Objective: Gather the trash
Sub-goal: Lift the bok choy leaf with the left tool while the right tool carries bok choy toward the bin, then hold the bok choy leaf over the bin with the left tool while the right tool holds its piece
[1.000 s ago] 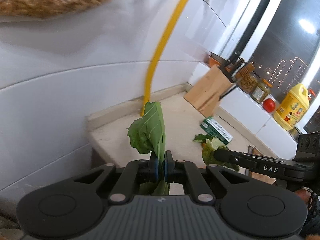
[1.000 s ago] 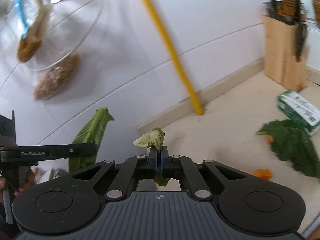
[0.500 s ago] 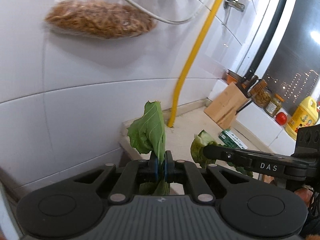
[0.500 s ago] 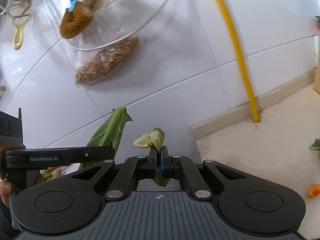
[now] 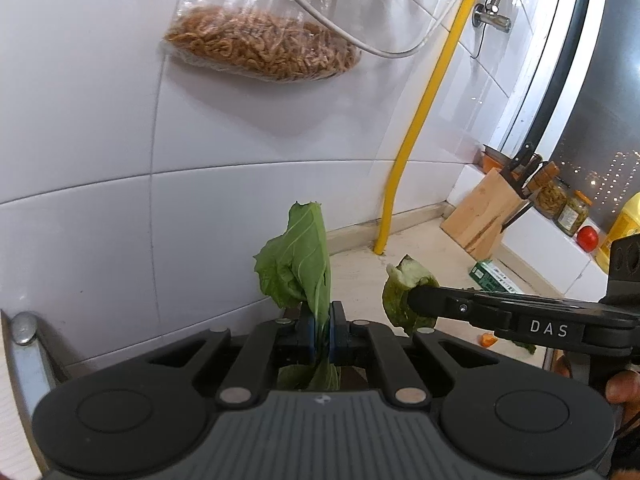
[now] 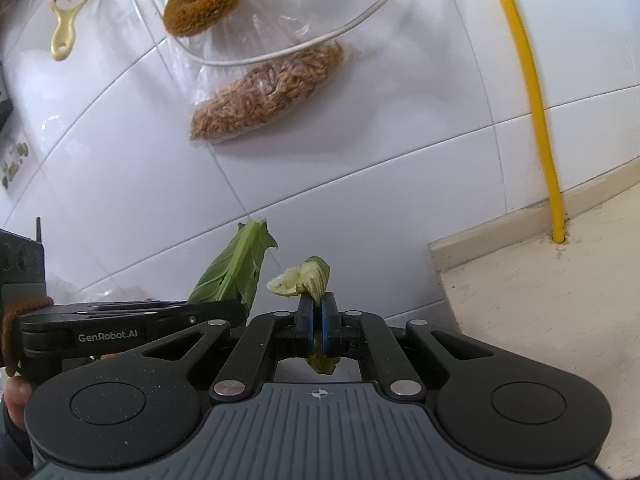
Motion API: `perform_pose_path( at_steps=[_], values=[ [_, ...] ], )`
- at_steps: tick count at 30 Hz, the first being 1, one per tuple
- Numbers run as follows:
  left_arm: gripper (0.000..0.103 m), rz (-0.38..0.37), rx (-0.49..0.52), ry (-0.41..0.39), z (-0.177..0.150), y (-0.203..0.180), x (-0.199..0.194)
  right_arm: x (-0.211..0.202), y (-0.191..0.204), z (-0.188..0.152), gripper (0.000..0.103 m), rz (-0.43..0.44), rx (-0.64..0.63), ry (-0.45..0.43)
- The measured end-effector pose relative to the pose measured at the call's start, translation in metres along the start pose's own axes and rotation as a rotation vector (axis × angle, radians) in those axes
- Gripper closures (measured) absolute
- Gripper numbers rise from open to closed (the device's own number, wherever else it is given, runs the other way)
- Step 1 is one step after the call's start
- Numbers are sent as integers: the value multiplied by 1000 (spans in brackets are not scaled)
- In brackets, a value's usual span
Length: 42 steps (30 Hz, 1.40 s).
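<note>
A clear plastic bag (image 5: 260,44) hangs on the white tiled wall (image 5: 100,140), and it is full of dry brown noodle-like bits. Far to the right, two glass jars (image 5: 562,204) with yellowish food inside stand on a white ledge beside a round red tomato (image 5: 587,238) and a yellow plastic jug (image 5: 624,220). A light wooden knife block (image 5: 486,216) with dark handles stands near them.

Both views have swung left since a second ago: the bag was up in the corner and now hangs in the middle, and the stone counter (image 5: 360,272) has slid off to the right.

The left gripper (image 5: 320,326) is clenched on a big green flat leaf (image 5: 300,256) that sticks up from its blue pads. The right gripper (image 6: 317,320) is clenched on a small pale curled leaf scrap (image 6: 306,276). The two sit side by side, near the wall and left of the counter edge.

A yellow pipe (image 5: 424,120) runs down the wall to the counter. A green and white box (image 5: 494,276) and an orange scrap (image 5: 488,338) lie on the counter, partly hidden behind the right gripper.
</note>
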<state>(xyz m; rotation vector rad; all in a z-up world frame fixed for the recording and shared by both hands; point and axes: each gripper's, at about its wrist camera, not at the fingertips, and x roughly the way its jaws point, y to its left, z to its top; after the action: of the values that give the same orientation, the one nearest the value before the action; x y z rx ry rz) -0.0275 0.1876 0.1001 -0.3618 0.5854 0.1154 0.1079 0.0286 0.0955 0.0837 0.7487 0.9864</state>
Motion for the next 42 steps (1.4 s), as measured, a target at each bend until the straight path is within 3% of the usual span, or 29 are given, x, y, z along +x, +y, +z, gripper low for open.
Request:
perform_pose_path(
  at_steps=[19, 42],
  values=[
    [100, 58, -21, -10, -25, 21, -12, 19, 23, -23, 96, -16, 1, 48],
    [100, 69, -84, 66, -50, 42, 19, 47, 15, -42, 96, -56, 31, 132]
  ],
)
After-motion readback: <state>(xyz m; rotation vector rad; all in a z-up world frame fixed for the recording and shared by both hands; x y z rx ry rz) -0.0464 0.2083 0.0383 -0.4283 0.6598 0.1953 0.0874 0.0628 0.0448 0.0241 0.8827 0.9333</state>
